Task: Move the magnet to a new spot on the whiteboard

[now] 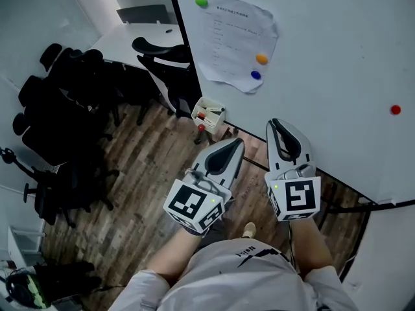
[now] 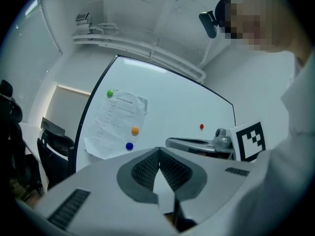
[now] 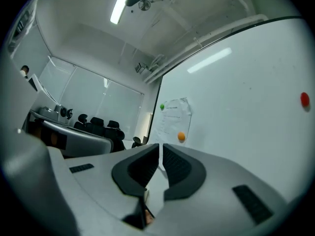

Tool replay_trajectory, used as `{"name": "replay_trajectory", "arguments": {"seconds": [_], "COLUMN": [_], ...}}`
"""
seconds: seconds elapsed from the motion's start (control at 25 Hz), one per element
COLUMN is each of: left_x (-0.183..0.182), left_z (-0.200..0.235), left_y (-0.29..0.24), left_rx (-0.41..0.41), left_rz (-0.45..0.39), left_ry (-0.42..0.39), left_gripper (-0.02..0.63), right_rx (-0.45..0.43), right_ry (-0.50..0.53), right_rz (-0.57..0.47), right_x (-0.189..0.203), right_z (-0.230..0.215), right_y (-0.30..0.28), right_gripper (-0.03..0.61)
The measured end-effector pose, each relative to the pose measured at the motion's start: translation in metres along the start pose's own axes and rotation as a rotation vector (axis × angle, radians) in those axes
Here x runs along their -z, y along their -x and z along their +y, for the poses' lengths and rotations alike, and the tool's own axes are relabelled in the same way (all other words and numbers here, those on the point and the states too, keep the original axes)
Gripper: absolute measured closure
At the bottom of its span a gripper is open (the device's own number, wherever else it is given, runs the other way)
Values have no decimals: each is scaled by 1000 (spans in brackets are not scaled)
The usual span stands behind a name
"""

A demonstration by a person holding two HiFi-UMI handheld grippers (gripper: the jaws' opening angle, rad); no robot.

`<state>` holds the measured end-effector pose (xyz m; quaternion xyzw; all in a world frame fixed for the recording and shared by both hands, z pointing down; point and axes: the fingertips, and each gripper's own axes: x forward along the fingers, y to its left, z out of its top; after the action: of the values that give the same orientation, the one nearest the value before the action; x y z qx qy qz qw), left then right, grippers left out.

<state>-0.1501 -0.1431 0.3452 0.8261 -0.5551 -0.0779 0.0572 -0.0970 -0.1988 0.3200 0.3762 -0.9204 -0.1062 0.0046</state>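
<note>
Bluish ceiling light (image 3: 117, 10); fisheye gripper views, dark corners.

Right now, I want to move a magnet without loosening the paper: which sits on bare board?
The red magnet, alone on bare whiteboard at the right; the green magnet, orange magnet and blue magnet all sit on the paper.

The glossy white whiteboard (image 1: 337, 57), framed in black, bears a round red magnet (image 1: 395, 109) and, near its left edge, a white printed paper sheet (image 1: 237, 41) carrying a round green magnet (image 1: 201, 1), a round orange magnet (image 1: 261, 59) and a round blue magnet (image 1: 255, 74). The left gripper (image 1: 237, 141) and right gripper (image 1: 275, 122) are pale grey with dark grey pads and black-and-white square markers.
</note>
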Motion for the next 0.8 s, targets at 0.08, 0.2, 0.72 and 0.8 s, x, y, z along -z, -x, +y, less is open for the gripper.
{"name": "replay_trajectory", "arguments": {"seconds": [0.08,0.2,0.72,0.8], "left_x": [-8,-22,-30,-28], "left_z": [16,39,95,101], "left_y": [-10,-26,-70,-74], "left_rx": [34,89,250,264], "left_rz": [0,-9,4,7], "left_ry": [-13,-27,-1,5], "left_gripper": [603,603,603,603], "right_rx": [43,112,375,414], "right_ry": [-5,-6,212,275], "right_rz": [20,37,125,145], "right_x": [5,6,2,4], "right_z": [-4,-14,-46,-49], "right_y": [-18,-47,-128,-136], "right_gripper": [561,561,481,469]}}
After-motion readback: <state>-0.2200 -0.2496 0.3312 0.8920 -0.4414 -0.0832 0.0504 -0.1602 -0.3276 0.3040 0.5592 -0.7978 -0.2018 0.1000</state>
